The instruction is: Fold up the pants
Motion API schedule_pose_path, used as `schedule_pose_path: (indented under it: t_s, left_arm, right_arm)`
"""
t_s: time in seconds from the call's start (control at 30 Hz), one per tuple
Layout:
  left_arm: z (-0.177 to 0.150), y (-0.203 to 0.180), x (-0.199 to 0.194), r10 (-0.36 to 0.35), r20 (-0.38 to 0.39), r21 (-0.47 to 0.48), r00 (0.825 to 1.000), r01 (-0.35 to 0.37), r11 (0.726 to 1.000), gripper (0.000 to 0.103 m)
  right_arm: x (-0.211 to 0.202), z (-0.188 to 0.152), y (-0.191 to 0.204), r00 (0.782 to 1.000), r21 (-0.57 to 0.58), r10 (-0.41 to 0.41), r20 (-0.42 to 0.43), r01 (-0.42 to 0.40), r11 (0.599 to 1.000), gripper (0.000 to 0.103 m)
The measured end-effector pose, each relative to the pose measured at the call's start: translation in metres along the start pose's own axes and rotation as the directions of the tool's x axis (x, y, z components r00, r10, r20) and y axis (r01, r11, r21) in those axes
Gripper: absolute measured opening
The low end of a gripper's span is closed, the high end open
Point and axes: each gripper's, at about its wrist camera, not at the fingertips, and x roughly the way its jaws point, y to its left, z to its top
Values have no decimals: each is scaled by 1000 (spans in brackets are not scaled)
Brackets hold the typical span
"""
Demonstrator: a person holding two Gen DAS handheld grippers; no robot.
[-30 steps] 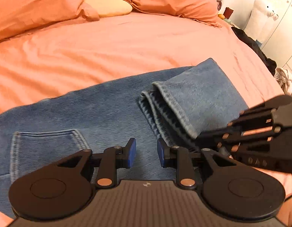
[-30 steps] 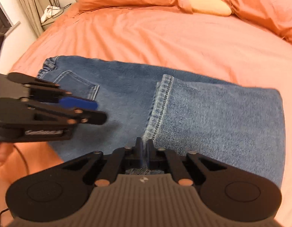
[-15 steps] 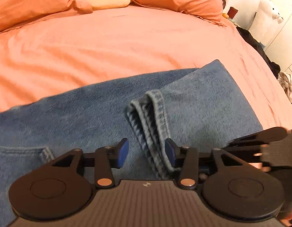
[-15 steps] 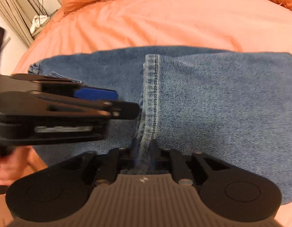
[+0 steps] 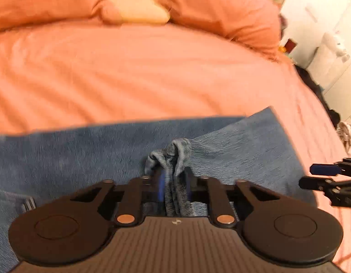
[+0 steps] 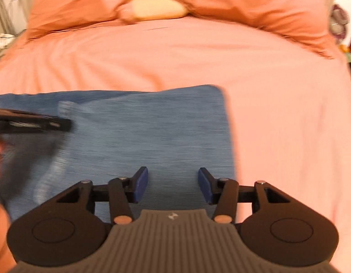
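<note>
Blue jeans (image 5: 84, 154) lie across the near part of an orange bed, with the legs folded back over themselves. My left gripper (image 5: 174, 188) is shut on the bunched leg hems (image 5: 177, 154), which stick up between its fingers. My right gripper (image 6: 173, 185) is open and empty, low over the folded leg panel (image 6: 152, 127) near its right edge. The right gripper also shows at the right edge of the left wrist view (image 5: 328, 175), and the left gripper at the left edge of the right wrist view (image 6: 34, 122). Both views are motion-blurred.
The orange bedsheet (image 5: 130, 72) stretches beyond the jeans to orange pillows (image 6: 243, 2) and a cream cushion (image 6: 157, 5) at the headboard. White furniture and dark clothes (image 5: 312, 84) stand past the bed's right edge. A back pocket (image 5: 13, 202) shows at the lower left.
My left gripper closed on the leg hems. My right gripper let go of the hems, opened, and moved right over the folded panel.
</note>
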Motion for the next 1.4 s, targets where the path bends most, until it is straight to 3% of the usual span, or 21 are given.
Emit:
schedule_pose_path:
  t_s: [0.07, 0.1, 0.17, 0.3, 0.4, 0.6, 0.73, 0.93, 1.07, 1.2, 1.4]
  left_arm:
    - [11, -11, -16, 9, 46, 50, 999, -12, 999, 14]
    - [16, -17, -23, 17, 61, 81, 998, -22, 996, 14]
    - [28, -25, -22, 69, 14, 115, 998, -70, 991, 14]
    - [24, -23, 12, 165, -108, 131, 980, -151, 980, 14]
    - [17, -20, 33, 200, -143, 130, 969, -182, 975, 15]
    - [17, -11, 49, 200, -196, 111, 960, -181, 977, 18]
    - [21, -17, 53, 216, -207, 148, 954, -188, 971, 18]
    - [24, -20, 58, 226, -224, 183, 948, -187, 965, 19]
    - [30, -23, 64, 230, -247, 197, 941, -184, 963, 20]
    - [31, -26, 71, 237, -247, 211, 939, -187, 959, 20]
    - [23, -33, 44, 242, -210, 229, 947, -193, 954, 28]
  right_arm:
    - [-3, -1, -16, 1000, 7, -21, 18, 21, 1000, 39]
    - [-1, 0, -22, 999, 6, -27, 26, 27, 1000, 25]
    - [-2, 0, -32, 997, 1, -50, 50, 50, 999, 10]
    - [7, 10, -42, 997, -2, -18, 74, 18, 1000, 5]
    - [26, 15, -44, 999, -3, 8, 34, -8, 1000, 4]
    - [76, 10, -53, 997, 2, 10, -75, -10, 1000, 0]
    - [74, 18, -56, 995, -3, 12, -103, -13, 1000, 0]
    - [56, 66, -63, 1000, 3, 23, 18, -23, 1000, 0]
    - [91, 83, -66, 999, 29, 13, -31, -12, 1000, 0]
    - [120, 78, -67, 996, 50, -1, -85, 6, 999, 0]
    - [81, 75, -59, 998, 11, 8, -68, -7, 1000, 2]
